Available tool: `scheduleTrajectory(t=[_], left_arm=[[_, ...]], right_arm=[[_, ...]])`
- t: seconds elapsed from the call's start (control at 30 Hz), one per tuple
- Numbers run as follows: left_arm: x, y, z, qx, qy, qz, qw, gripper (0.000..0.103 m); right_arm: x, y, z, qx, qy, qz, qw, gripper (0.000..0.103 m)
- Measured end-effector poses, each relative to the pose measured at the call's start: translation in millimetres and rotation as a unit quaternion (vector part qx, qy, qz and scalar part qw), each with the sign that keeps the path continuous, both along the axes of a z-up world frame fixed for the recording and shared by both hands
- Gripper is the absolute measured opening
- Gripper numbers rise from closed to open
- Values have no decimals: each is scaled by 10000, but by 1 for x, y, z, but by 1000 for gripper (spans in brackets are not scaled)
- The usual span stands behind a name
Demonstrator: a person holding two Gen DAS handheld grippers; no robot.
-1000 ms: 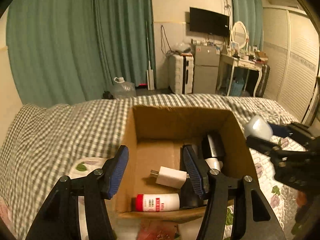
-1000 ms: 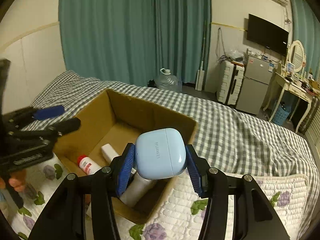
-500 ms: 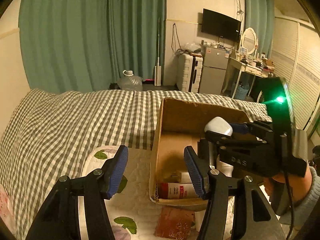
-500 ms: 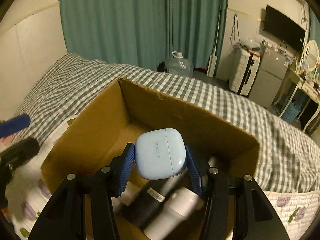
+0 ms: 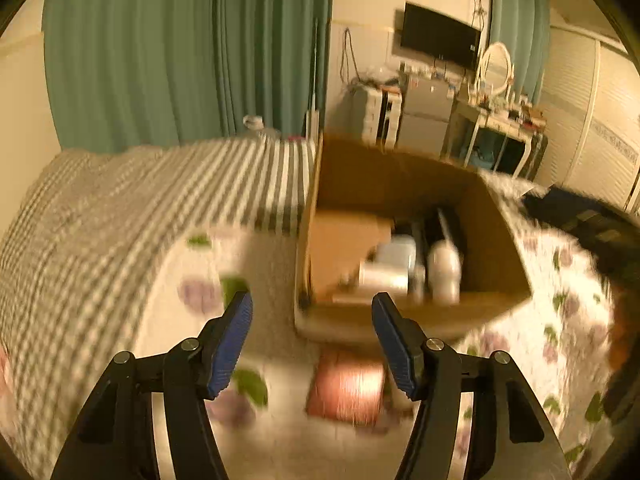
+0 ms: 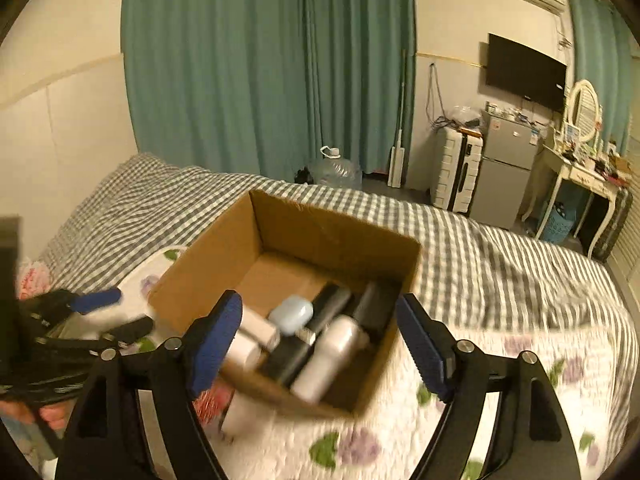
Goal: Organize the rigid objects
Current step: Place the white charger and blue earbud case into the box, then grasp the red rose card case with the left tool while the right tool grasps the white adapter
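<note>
Now that my right gripper (image 6: 320,336) has spread its jaws wide and holds nothing, the case (image 6: 291,314) it was carrying half a second ago lies in the box (image 6: 332,220), ahead of the jaws and a little toward the left one. It rests against a white charger (image 6: 256,326) and beside dark sticks (image 6: 328,308) and a white bottle (image 6: 328,356). So that item counts as put away, I judge.

My left gripper (image 5: 312,336) is wide open too and empty; a second ago its jaws straddled the box's near corner, and now the box (image 5: 492,224) sits ahead and to the right of them. Just short of the jaws, slightly right of centre, lies a reddish packet (image 5: 346,386) on the quilt (image 5: 180,264). It is blurred, but I take it as the next candidate to pick up.
</note>
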State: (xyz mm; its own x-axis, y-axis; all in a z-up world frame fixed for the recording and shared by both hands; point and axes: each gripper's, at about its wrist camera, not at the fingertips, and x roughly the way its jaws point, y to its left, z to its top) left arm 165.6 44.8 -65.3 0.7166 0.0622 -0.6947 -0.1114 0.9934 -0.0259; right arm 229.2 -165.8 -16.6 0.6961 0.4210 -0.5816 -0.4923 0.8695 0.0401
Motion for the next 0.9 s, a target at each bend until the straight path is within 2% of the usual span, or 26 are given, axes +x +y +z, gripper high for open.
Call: scheduleTrajectory(t=[0.13,0.3,0.4,0.57,0.63,0.8,0.9], left_arm=[[-5,-14,-40,16,552,-97,9984,65],[-3,-35,-74,44,1046,-241,9942,65],[2,-46,-89,400,1216,-276,9914,65],[12,-49,-98,563,1125,-265,9917,65],[16,-48,-99,536,1091,-296,9921,70],[22,-51,-113,602,1345,-375,9884,74],[29,-46,-117,466,1364,-379,9888,74]], right_arm=[[-24,-15,-24,-126,112,2,9999,80],[-33,-26,-67,-321,359,25,9988,80],[-30,-25,-84,-312,592,126,9977,80],[-33,-19,-94,-384,678,248,9967,80],[-33,-16,-98,-428,707,272,9962,80],[-35,-12,-104,-520,761,270,9954,80],[-35,-10,-107,-555,791,275,9949,80]])
